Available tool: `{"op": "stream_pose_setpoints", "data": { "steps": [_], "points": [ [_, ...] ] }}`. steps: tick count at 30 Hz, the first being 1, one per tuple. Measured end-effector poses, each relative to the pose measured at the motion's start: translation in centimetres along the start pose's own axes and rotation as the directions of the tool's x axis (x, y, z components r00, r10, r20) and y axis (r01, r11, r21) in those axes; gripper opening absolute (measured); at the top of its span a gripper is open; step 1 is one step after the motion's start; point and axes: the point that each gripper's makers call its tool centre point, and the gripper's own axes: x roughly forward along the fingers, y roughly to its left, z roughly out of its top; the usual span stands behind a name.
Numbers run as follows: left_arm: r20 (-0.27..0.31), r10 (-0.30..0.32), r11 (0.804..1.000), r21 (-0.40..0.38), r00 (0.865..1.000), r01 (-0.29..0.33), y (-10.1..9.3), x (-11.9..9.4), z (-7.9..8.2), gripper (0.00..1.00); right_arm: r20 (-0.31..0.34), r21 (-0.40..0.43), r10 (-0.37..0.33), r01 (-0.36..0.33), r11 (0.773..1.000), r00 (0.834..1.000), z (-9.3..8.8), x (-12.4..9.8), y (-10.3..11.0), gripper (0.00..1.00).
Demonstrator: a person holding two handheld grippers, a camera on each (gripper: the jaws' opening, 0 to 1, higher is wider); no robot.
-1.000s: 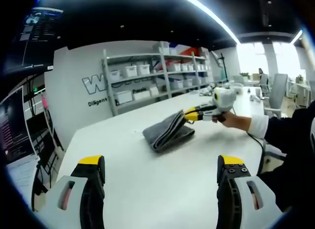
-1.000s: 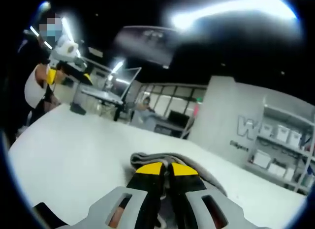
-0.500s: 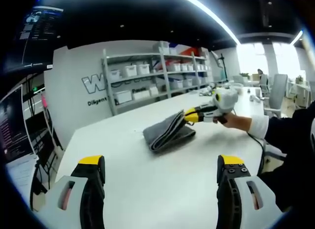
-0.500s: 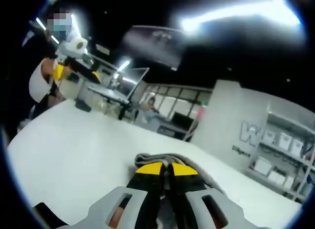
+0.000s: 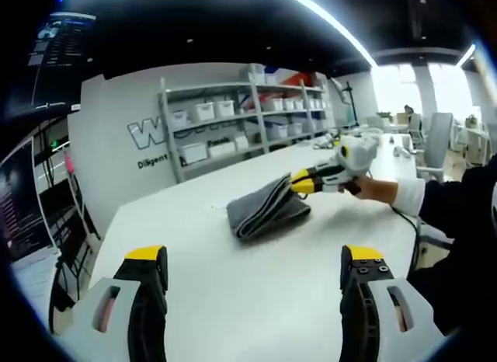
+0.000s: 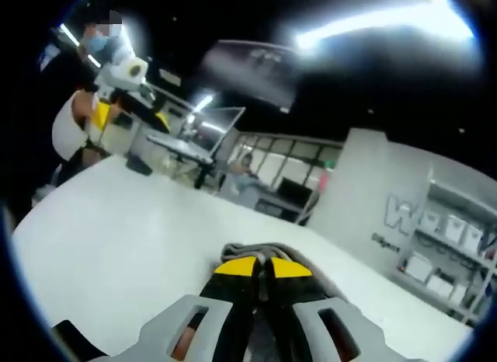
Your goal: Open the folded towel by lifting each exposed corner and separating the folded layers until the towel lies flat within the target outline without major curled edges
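Note:
A grey folded towel lies on the white table, its upper layer lifted at the right side. The right gripper, held by a person's hand, is shut on that raised towel edge. In the right gripper view its yellow-tipped jaws stand pressed together with the grey towel pinched between them. My left gripper hovers open over the near part of the table, well short of the towel, with nothing between its fingers. The left gripper also appears far off at the upper left in the right gripper view.
Metal shelving with several white bins stands against the grey wall behind the table. Office chairs stand at the far right. Monitors line the left side. A person stands at the table's far edge.
The right gripper has raised the pinched towel edge a little higher. The left gripper stays open and still.

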Motion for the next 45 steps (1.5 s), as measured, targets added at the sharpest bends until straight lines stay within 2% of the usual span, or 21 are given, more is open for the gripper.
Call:
{"op": "stream_pose_setpoints", "data": {
  "steps": [4,9,36,45],
  "points": [
    [0.003,0.003,1.0,-0.004,1.0,-0.003,0.1,0.0,0.0,0.9,0.0,-0.003,0.006,-0.006,1.0,1.0,0.0,0.0,0.1,0.0],
    [0.002,0.004,1.0,-0.004,1.0,-0.004,0.1,0.2,-0.1,0.9,0.005,0.032,0.02,-0.02,0.999,1.0,0.1,0.1,0.4,0.0],
    [-0.02,-0.012,1.0,0.004,1.0,0.012,-0.1,1.0,-1.2,0.86,0.012,-0.002,0.084,-0.084,0.996,0.996,1.0,0.5,3.2,0.0],
    [-0.024,-0.011,1.0,0.002,1.0,0.011,0.0,1.2,-1.5,0.86,0.012,-0.005,0.09,-0.09,0.996,0.996,1.0,0.6,3.5,0.0]
  ]
}}
